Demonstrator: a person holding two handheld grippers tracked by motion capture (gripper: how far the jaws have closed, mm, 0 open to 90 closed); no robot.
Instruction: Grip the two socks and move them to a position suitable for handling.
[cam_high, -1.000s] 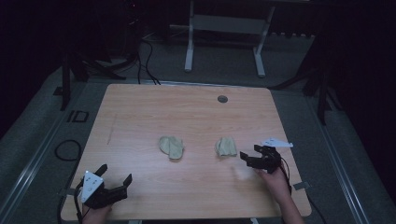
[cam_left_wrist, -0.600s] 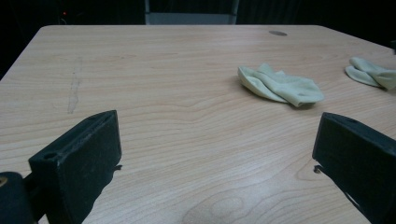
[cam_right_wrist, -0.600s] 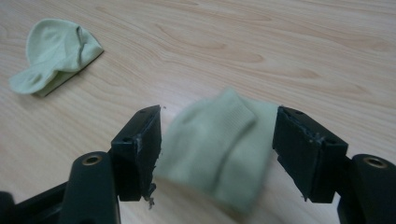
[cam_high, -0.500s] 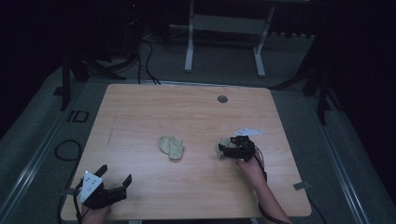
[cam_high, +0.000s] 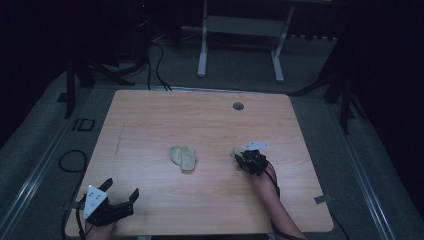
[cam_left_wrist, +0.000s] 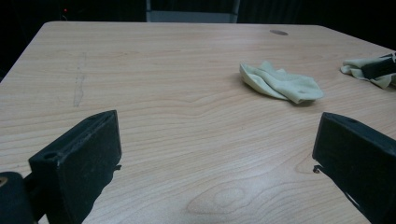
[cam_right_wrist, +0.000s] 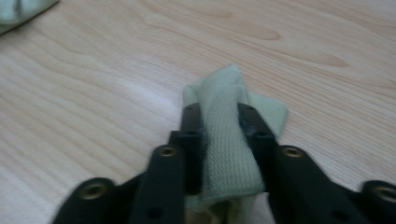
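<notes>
Two pale green socks lie on the wooden table (cam_high: 150, 125). One sock (cam_high: 183, 157) (cam_left_wrist: 280, 83) rests loose near the table's middle, and a corner of it shows in the right gripper view (cam_right_wrist: 18, 11). The other sock (cam_high: 237, 153) (cam_right_wrist: 229, 135) (cam_left_wrist: 362, 70) sits right of it, pinched between the jaws of my right gripper (cam_high: 250, 160) (cam_right_wrist: 219, 122), which is shut on a fold of it. My left gripper (cam_high: 117, 197) (cam_left_wrist: 217, 149) rests at the near left corner, jaws wide open with bare wood between them.
A small round grommet (cam_high: 238, 106) sits near the table's far edge. Beyond the table stand a white frame's legs (cam_high: 202, 50) and cables on a dark floor. A person's forearm (cam_high: 275, 205) reaches in from the bottom right.
My right gripper moved left from beside the right sock onto it and shut on the cloth. The left gripper stayed where it was.
</notes>
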